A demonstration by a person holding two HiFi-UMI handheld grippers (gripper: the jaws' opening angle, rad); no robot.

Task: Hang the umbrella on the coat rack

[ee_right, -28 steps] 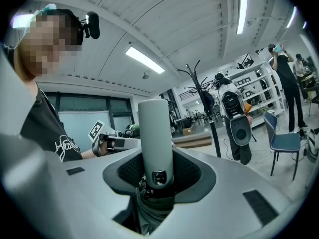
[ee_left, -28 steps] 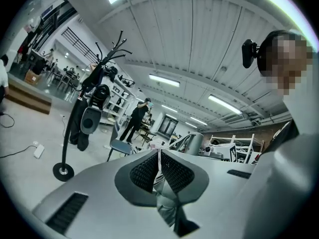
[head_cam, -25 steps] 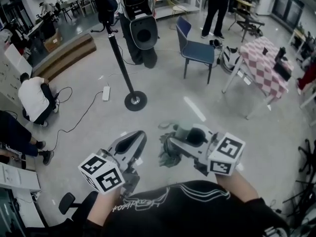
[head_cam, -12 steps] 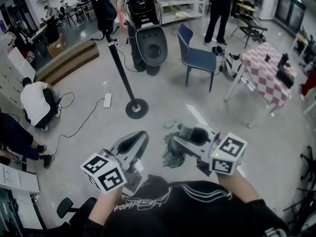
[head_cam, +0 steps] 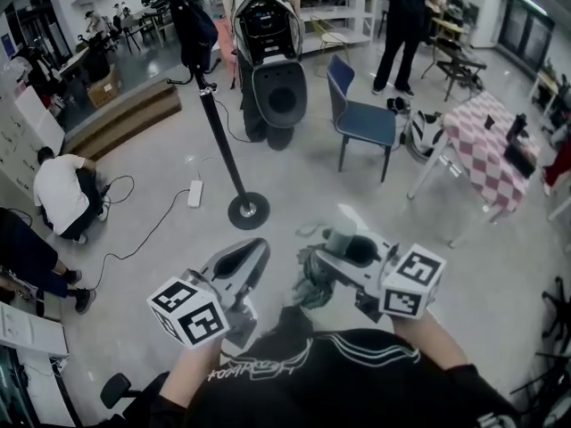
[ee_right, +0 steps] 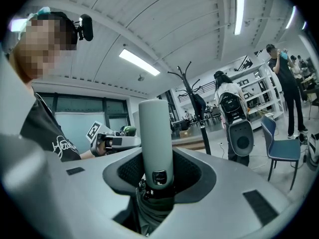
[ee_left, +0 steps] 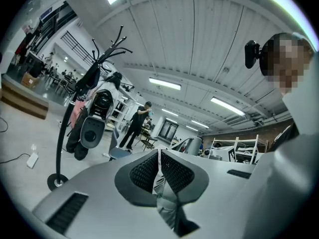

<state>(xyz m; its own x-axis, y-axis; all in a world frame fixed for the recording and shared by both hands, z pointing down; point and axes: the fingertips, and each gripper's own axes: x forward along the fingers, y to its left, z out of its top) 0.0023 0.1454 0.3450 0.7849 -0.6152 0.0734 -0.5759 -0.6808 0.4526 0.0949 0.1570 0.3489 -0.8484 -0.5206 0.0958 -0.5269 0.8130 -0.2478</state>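
A folded grey-green umbrella [head_cam: 308, 285] sticks out of my right gripper [head_cam: 335, 243], which is shut on its pale cylindrical handle [ee_right: 155, 133]. The bunched canopy hangs below the jaws. My left gripper [head_cam: 254, 250] is beside it on the left, shut on a thin grey strap [ee_left: 160, 183] that hangs down from the pads. Whether that strap belongs to the umbrella I cannot tell. The black coat rack [head_cam: 214, 114] stands ahead and slightly left, with a round base [head_cam: 248, 210] and dark things hanging on its top hooks. It also shows in both gripper views [ee_left: 62, 138] [ee_right: 199, 118].
A person carrying a grey machine [head_cam: 268, 69] stands just right of the rack. A blue chair [head_cam: 361, 119] and a checked-cloth table [head_cam: 486, 127] are further right. A power strip [head_cam: 194, 193] and cables lie left of the rack's base. A person [head_cam: 62, 185] crouches at the left.
Both grippers have moved forward together towards the coat rack, whose base now sits nearer in the head view. The person with the machine has shifted a little. Both grips are unchanged.
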